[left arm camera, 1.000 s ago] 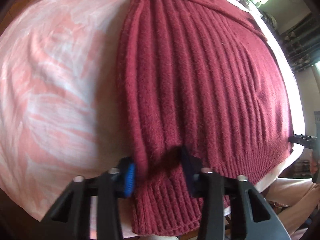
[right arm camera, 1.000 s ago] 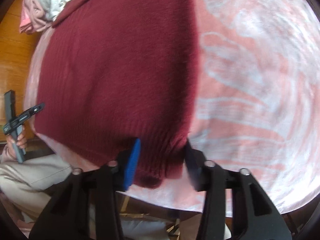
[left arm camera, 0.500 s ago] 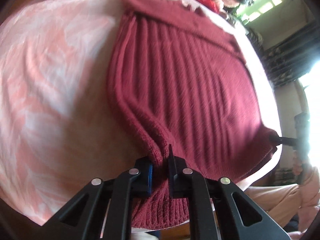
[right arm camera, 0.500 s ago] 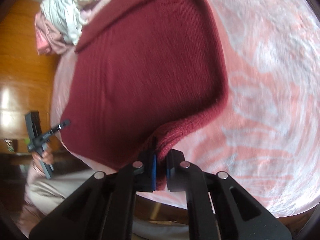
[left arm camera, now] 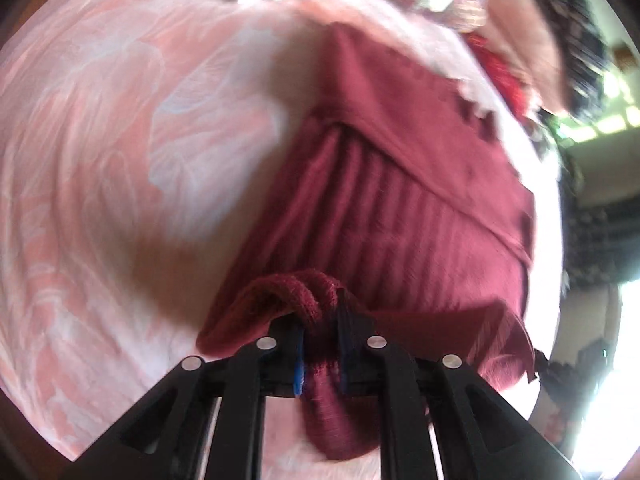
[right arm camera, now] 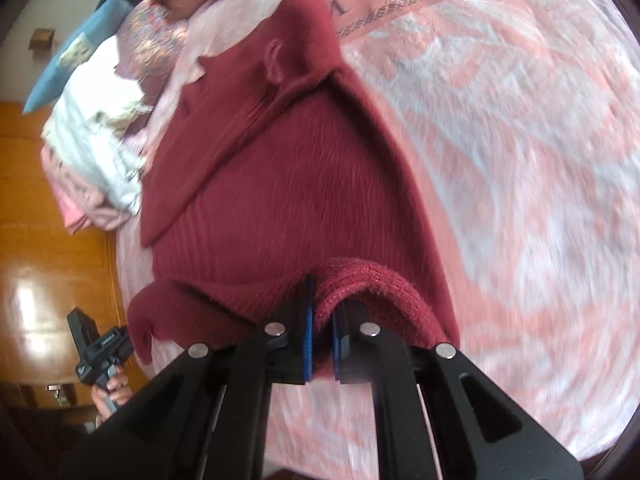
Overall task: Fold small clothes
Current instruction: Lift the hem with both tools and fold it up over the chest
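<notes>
Left gripper [left arm camera: 320, 344] and right gripper [right arm camera: 322, 336], jaws easing apart, clamp the maroon sweater's [right arm camera: 280, 184] hem corners; the bottom-up fold is apparently only begun.

A bedroom in a home — shown by the bed's pink-and-white patterned bedspread [right arm camera: 500, 128], a heap of loose clothes [right arm camera: 100, 152] and a blue cushion [right arm camera: 76, 56] piled along its far edge, a maroon knitted sweater [right arm camera: 288, 184] spread on top, polished orange wood panelling [right arm camera: 44, 264] alongside.
</notes>
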Demonstrator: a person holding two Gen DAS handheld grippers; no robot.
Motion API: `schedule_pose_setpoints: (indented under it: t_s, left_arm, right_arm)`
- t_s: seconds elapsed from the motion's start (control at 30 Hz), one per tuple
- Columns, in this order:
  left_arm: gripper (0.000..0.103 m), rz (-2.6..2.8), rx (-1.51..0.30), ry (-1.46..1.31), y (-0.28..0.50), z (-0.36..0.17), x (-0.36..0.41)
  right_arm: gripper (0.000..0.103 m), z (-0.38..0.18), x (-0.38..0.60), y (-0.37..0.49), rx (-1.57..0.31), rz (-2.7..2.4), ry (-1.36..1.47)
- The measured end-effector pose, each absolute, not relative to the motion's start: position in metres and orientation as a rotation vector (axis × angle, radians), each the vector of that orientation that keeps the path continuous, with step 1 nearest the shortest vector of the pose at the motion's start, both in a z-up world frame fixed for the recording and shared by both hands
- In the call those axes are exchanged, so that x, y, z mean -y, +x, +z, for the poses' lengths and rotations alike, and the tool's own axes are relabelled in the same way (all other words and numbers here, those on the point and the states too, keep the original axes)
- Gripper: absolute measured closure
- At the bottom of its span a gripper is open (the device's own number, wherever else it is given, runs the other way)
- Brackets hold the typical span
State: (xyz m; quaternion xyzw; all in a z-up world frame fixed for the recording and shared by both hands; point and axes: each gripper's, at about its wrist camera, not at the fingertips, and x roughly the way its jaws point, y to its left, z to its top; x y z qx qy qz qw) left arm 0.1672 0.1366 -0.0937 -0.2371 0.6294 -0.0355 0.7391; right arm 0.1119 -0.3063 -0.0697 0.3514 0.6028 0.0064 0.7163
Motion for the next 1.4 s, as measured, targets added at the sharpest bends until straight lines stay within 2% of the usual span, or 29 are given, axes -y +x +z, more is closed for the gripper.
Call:
schedule_pose_setpoints:
  t_s: [0.03,0.13,0.2,0.23,0.3,0.33,0.47,0.53,0.63,0.83,1.2,1.27,1.33,1.37,1.4]
  left_arm:
    - [0.084,-0.069,-1.402,-0.540,0.172,-0.099,-0.139]
    - [0.082,-0.044,-1.391,-0.619,0.175,-0.100,-0.157]
    - [0.083,-0.055,-1.349,-0.662,0.175,-0.089,-0.168]
    - [0.081,-0.049,-1.296,-0.649,0.173,-0.077,-0.174]
    - [0.062,-0.040,-1.210,-0.559,0.170,-0.056,-0.176]
    - [0.059,-0.041,-1.165,-0.493,0.168,-0.044,-0.175]
    - [0.057,-0.060,-1.088,-0.346,0.165,-0.027,-0.161]
    - [0.057,-0.052,-1.096,-0.299,0.167,-0.030,-0.155]
    - [0.056,-0.042,-1.127,-0.250,0.172,-0.043,-0.145]
    - [0.049,-0.053,-1.166,-0.206,0.181,-0.061,-0.136]
    - [0.047,-0.087,-1.204,-0.052,0.199,-0.090,-0.106]
    - [0.047,-0.088,-1.208,-0.021,0.200,-0.094,-0.102]
    - [0.047,-0.079,-1.207,0.034,0.202,-0.099,-0.096]
    - [0.047,-0.069,-1.206,0.065,0.202,-0.101,-0.093]
    - [0.048,-0.061,-1.205,0.089,0.202,-0.104,-0.090]
  right_arm:
    - [0.076,-0.073,0.314,0.113,-1.330,-0.004,0.783]
    - [0.071,-0.074,0.333,0.118,-1.304,-0.045,0.778]
    - [0.063,-0.068,0.345,0.115,-1.280,-0.075,0.744]
    - [0.063,-0.066,0.349,0.118,-1.258,-0.076,0.736]
    - [0.063,-0.057,0.363,0.115,-1.213,-0.093,0.723]
    - [0.063,-0.055,0.364,0.115,-1.197,-0.091,0.724]
    - [0.061,-0.053,0.366,0.115,-1.192,-0.050,0.692]
    - [0.053,-0.054,0.355,0.120,-1.217,-0.027,0.640]
    - [0.047,-0.055,0.338,0.129,-1.252,0.023,0.570]
    - [0.044,-0.064,0.322,0.144,-1.297,0.053,0.482]
    - [0.040,-0.095,0.292,0.169,-1.383,0.125,0.246]
    - [0.045,-0.097,0.285,0.171,-1.375,0.144,0.185]
    - [0.066,-0.095,0.279,0.171,-1.355,0.180,0.109]
    - [0.073,-0.093,0.276,0.171,-1.345,0.206,0.098]
    - [0.088,-0.091,0.275,0.171,-1.335,0.218,0.088]
